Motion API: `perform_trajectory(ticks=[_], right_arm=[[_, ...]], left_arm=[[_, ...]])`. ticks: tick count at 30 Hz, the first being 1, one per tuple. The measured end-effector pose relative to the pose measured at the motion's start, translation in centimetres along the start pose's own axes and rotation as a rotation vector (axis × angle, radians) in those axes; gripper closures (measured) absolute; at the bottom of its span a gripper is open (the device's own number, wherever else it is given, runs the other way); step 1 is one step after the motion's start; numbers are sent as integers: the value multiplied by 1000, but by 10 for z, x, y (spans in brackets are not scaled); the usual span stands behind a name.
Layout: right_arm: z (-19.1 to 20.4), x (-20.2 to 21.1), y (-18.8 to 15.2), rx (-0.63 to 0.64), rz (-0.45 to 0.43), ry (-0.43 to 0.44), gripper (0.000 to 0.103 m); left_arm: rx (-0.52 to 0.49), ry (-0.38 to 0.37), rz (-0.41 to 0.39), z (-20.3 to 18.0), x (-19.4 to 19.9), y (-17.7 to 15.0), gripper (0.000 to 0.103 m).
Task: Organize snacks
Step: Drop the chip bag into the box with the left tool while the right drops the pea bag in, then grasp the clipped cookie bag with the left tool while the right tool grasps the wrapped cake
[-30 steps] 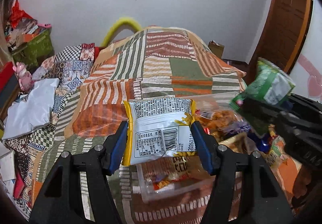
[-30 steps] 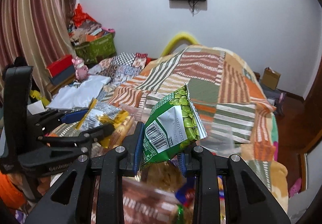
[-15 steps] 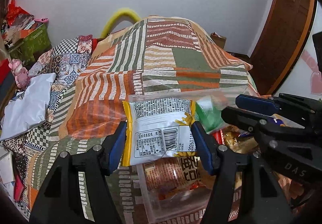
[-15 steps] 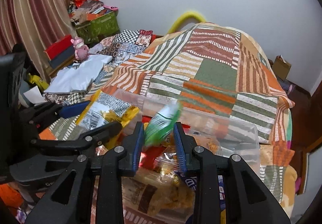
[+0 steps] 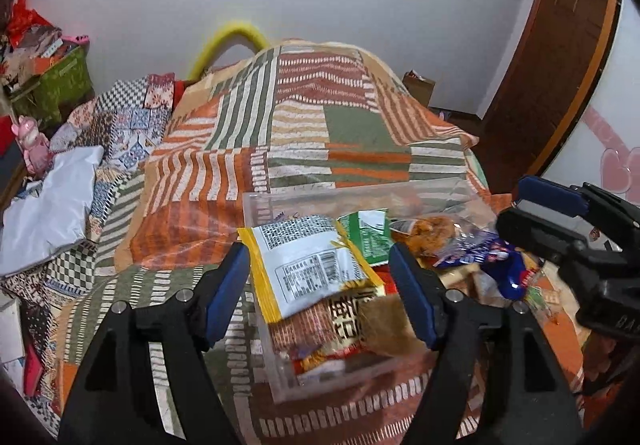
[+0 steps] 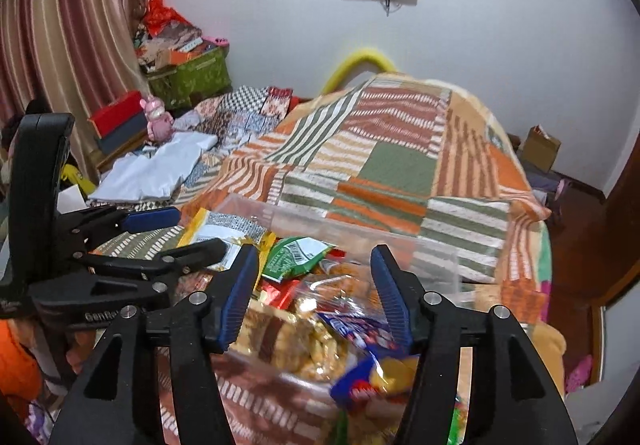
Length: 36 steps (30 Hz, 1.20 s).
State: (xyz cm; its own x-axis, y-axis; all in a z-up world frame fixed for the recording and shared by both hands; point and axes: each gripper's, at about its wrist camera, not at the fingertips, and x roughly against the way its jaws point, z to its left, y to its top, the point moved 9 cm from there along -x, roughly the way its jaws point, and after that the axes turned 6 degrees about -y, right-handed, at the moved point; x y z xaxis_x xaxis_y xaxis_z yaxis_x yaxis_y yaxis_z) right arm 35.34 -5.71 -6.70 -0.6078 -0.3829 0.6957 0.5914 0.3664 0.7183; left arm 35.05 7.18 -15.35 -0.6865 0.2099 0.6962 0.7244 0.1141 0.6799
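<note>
A clear plastic bin (image 5: 260,205) full of snack packets sits on the striped bedspread; it also shows in the right wrist view (image 6: 360,233). My left gripper (image 5: 320,285) is open above its left end, and the white-and-yellow packet (image 5: 312,269) lies loose on the pile between the fingers. My right gripper (image 6: 314,293) is open and empty over the bin's right part. The green packet (image 6: 296,257) lies in the bin beside the yellow one; it also shows in the left wrist view (image 5: 368,237).
The bin also holds an orange snack bag (image 5: 428,233), blue wrappers (image 6: 360,329) and a brown packet (image 5: 344,321). The patchwork bedspread (image 5: 320,117) stretches away to the wall. A folded white cloth (image 5: 48,205) and a pink toy (image 6: 158,117) lie at the left.
Both grippers opened. The green packet dropped from the right gripper into the bin, and the yellow packet slipped from the left gripper onto the pile.
</note>
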Motion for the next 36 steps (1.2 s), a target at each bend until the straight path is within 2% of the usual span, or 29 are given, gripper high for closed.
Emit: perform_trajectory(ticks=[2, 6, 15, 25, 29, 33, 36], right_arm=[[-6, 12, -2, -3, -18, -11, 46], [-20, 33, -16, -21, -38, -29, 41], [-59, 51, -71, -48, 0, -113, 41], [-119, 50, -134, -133, 111, -186, 40], [-133, 47, -152, -136, 142, -176, 40], [-142, 44, -162, -133, 150, -166, 29], [-146, 38, -166, -147, 165, -134, 29]], left_arm=[[-18, 8, -21, -5, 12, -1, 23], [-53, 22, -44, -16, 33, -10, 19], [-90, -2, 4, -41, 48, -52, 15], [-123, -65, 83, -84, 31, -86, 15], [-164, -75, 114, -109, 17, -92, 15], [-214, -82, 149, -137, 1, -96, 15], [-242, -98, 179, -157, -12, -99, 15]])
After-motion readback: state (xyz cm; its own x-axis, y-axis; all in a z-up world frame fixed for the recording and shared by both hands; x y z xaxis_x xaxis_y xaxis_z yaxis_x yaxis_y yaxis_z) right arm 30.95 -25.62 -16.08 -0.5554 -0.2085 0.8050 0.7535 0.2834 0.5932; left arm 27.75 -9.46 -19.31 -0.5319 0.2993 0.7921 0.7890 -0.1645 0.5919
